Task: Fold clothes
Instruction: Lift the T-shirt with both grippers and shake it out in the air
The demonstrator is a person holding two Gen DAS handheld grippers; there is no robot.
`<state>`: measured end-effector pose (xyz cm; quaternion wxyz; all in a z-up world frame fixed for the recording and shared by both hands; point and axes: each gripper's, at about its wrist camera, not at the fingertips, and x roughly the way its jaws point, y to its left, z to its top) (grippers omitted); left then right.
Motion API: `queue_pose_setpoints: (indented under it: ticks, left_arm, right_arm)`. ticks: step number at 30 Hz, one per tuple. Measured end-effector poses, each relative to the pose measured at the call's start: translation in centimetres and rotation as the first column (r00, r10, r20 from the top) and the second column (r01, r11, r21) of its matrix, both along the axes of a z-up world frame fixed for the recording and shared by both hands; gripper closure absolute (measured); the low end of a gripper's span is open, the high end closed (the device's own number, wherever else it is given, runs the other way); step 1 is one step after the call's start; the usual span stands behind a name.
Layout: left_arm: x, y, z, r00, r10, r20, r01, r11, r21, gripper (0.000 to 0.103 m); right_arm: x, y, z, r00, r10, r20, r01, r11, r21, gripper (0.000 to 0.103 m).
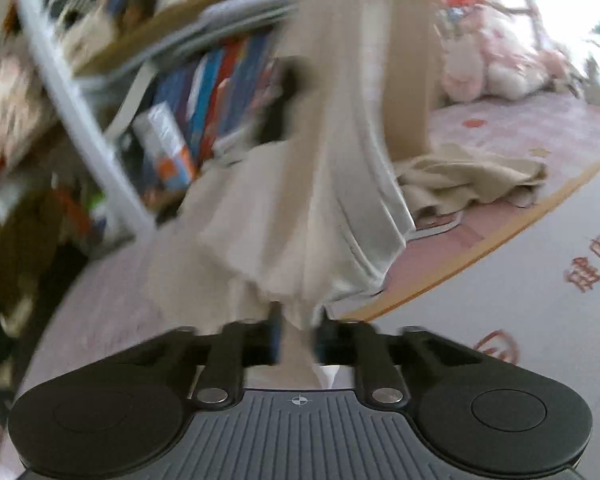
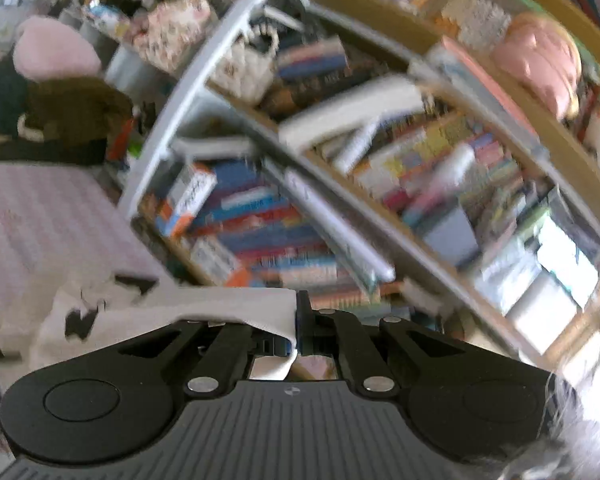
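A: While both grippers pinch cloth, where does the garment lie from each pair of fingers?

B: Left wrist view: the left gripper [image 1: 298,332] has its jaws pressed together on a gathered bunch of the cream garment [image 1: 332,184]. From that pinch the fabric rises toward 12 o'clock, its long axis near upright and leaning slightly to 1 o'clock. Right wrist view: the right gripper [image 2: 300,320] is clamped on a pale hem band [image 2: 228,306] that runs off toward 9 o'clock, its long axis level.

A: Which hand is nearer the free-hanging part?

B: That cannot be told for certain; judging by the upright run, the left gripper holds a low point and the cloth's other end is higher. The coming move likely turns on stretching this span flat.

A: Other cloth?

B: A crumpled beige garment [image 1: 472,180] lies on the pink patterned mat [image 1: 520,128] at 2 o'clock, apart from the held one.

A: Any legible writing?

B: Red Chinese characters [image 1: 596,264] and a red round seal [image 1: 496,346] mark the grey sheet [image 1: 500,292] at 3 o'clock; blur prevents a sure reading. Spines on the bookshelf [image 2: 340,200] are unreadable.
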<state>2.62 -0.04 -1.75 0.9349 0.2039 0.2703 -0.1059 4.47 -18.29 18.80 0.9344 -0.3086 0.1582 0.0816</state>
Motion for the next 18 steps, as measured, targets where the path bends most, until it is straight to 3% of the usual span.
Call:
queue_pose_setpoints:
  ticks: [3,6,8,9,11,13,15,18]
  left_arm:
    - [1.5,4.5,3.5,0.996,0.092,0.005,-0.09,0.982,-0.165,0.102]
    - [0.9,9.3,9.2,0.981,0.175,0.077,-0.137,0.923,-0.36,0.101]
    - [-0.3,10.9,13.8,0.967,0.174,0.187,-0.079,0.899,-0.432,0.101]
    - [-1.2,11.1,16.2,0.949,0.166,0.267,-0.036,0.901,-0.432,0.101]
    - [-2.9,11.1,20.8,0.89,0.145,0.432,0.055,0.907,-0.417,0.101]
    - [-4.2,11.4,25.0,0.809,0.142,0.571,0.143,0.894,-0.425,0.101]
    - [-5.8,11.9,28.4,0.72,0.158,0.676,0.225,0.869,-0.441,0.101]
    - [-8.6,12.6,32.8,0.542,0.202,0.816,0.349,0.828,-0.438,0.101]
  right_arm:
    - [-1.3,-1.6,-2.8,0.992,-0.032,-0.124,0.03,0.999,-0.015,0.101]
    - [-3.9,-2.5,-4.9,0.982,-0.038,-0.184,0.035,0.999,-0.02,0.101]
    - [-6.2,-2.2,-3.7,0.996,-0.042,-0.079,0.041,0.999,-0.017,0.101]
    - [-7.4,-2.0,-3.1,0.999,-0.044,-0.022,0.044,0.999,-0.015,0.101]
    - [-9.3,-1.6,0.9,0.988,-0.055,0.145,0.053,0.998,0.023,0.101]
    - [-11.1,-1.3,5.7,0.947,-0.073,0.314,0.053,0.996,0.071,0.101]
    - [-13.3,-1.2,10.4,0.869,-0.078,0.488,0.037,0.995,0.095,0.101]
    - [-16.9,-0.7,15.8,0.706,-0.064,0.705,0.011,0.997,0.08,0.101]
